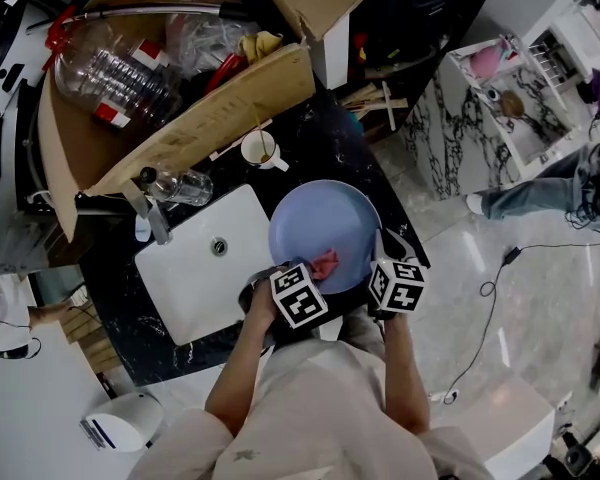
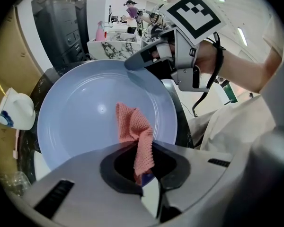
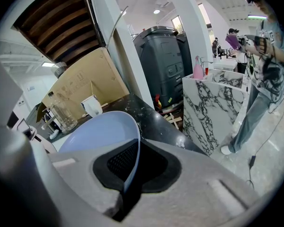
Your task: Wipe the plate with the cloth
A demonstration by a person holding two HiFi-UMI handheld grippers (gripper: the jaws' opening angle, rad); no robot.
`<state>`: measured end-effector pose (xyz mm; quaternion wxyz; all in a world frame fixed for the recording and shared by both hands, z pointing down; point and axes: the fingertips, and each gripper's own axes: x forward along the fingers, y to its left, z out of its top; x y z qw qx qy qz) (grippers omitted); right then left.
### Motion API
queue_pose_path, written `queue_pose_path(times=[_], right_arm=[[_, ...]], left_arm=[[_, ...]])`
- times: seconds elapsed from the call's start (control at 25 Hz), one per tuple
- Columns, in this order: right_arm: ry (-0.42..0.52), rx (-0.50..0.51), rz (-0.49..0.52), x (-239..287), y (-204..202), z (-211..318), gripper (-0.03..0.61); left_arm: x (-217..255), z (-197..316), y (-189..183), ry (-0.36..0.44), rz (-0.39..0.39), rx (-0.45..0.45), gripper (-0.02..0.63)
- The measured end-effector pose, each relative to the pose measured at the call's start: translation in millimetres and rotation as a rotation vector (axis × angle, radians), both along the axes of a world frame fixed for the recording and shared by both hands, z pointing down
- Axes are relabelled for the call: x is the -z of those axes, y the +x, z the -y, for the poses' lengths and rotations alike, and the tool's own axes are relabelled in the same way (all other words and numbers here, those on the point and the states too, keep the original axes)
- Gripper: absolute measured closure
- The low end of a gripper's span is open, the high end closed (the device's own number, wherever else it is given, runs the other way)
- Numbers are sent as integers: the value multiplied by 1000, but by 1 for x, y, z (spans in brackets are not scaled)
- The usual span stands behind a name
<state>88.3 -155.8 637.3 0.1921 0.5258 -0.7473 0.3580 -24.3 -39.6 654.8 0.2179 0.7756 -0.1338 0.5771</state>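
Cloth [image 2: 132, 126], pinched in left gripper [image 2: 144, 171] jaws, lies on plate [image 2: 85, 112]; right gripper [image 3: 130, 174] jaws clamp rim, hidden overhead.

- I see the plate [image 1: 318, 218], round and pale blue, tilted with its face towards my left gripper [image 2: 144, 174]; my right gripper [image 3: 127, 171] clamps its rim edge-on.
- The cloth [image 2: 132, 126], salmon-pink knit, hangs crumpled from my left jaws, lying against the plate's face.

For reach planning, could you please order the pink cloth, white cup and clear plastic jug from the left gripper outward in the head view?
1. Pink knitted cloth, in the left gripper.
2. White cup, beyond the blue plate.
3. Clear plastic jug, in the cardboard box.
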Motion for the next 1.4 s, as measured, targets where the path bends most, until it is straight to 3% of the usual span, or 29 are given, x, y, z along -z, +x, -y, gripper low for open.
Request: queue_pose_path(times=[0.68, 1.4], right_arm=[[-4, 18, -5, 0, -1, 2, 561], [-6, 28, -7, 0, -1, 2, 561]], left_arm=[[-1, 24, -36, 70, 62, 130, 584], [-4, 65, -70, 216, 114, 285, 584]])
